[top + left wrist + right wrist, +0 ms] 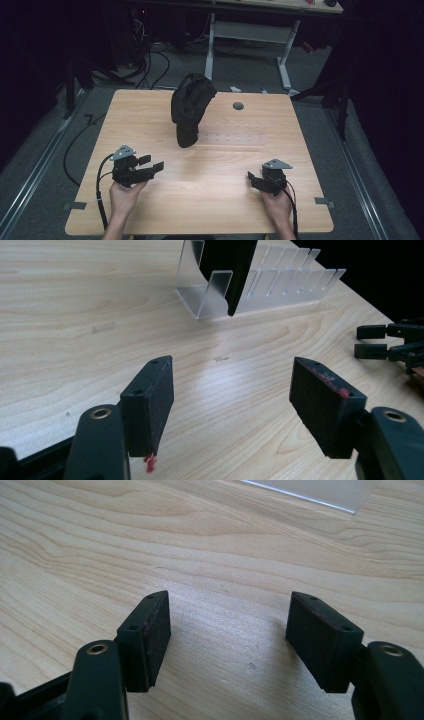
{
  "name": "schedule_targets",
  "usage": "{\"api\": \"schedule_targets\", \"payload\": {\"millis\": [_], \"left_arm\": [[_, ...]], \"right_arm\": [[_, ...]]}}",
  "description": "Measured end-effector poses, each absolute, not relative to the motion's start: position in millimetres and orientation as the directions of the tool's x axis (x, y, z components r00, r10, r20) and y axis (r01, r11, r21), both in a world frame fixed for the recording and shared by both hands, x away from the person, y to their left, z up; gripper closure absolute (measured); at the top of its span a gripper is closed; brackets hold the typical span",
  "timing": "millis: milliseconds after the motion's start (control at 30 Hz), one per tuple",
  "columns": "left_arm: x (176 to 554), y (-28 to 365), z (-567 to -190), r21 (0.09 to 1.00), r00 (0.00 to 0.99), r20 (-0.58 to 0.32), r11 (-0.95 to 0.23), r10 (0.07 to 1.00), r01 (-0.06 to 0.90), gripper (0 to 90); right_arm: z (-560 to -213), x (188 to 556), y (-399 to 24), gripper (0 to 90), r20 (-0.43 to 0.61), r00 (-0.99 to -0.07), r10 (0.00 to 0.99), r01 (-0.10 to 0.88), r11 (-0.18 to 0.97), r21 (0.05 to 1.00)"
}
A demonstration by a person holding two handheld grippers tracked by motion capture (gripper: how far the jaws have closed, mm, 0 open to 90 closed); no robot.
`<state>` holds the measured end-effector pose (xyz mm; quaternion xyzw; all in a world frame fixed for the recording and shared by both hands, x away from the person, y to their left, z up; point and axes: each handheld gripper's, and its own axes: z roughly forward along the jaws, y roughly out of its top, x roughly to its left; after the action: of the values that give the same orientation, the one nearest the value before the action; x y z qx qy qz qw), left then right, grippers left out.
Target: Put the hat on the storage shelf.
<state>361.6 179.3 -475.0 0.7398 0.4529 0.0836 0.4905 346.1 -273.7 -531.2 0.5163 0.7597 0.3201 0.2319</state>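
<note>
the left claw (151, 165) sits at about seven o'clock on the wooden tabletop (210, 200), held in the person's left hand (123, 196), its jaws spread wide with nothing between them. in the left gripper view both black pads face each other across a broad gap of bare wood, and red smears mark the lower tip of the left pad (150, 410) and the top edge of the right one. the right claw (252, 178) rests at about five o'clock, gripped by the right hand (277, 204), its jaws likewise spread apart and empty above the wood grain.

a dark cap (191, 100) stands toward twelve o'clock, a little left of centre, propped upright on a clear slotted rack (260, 285); the rack is nearly invisible from the high view. in the left gripper view the rack lies at one o'clock beyond the jaws, with a row of clear dividers, and a dark edge of the cap hangs down into its near end. the right claw appears there at three o'clock, well apart from the rack. a small round grey cap (238, 106) sits in the tabletop just right of the cap.
</note>
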Motion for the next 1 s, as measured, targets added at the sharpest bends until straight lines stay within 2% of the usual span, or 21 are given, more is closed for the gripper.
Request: {"api": "schedule_targets", "payload": {"millis": [467, 1000], "left_arm": [[355, 176, -497, 0.780, 0.557, -0.322, -0.119, 0.766, 0.614, 33.8], [354, 164, -517, 0.762, 0.549, -0.220, -0.209, 0.806, 0.613, 33.3]], "right_arm": [[-531, 346, -274, 34.6, -0.022, -0.359, 0.933, 0.636, 0.262, 0.726], [-531, 346, -274, 34.6, -0.022, -0.359, 0.933, 0.636, 0.262, 0.726]]}}
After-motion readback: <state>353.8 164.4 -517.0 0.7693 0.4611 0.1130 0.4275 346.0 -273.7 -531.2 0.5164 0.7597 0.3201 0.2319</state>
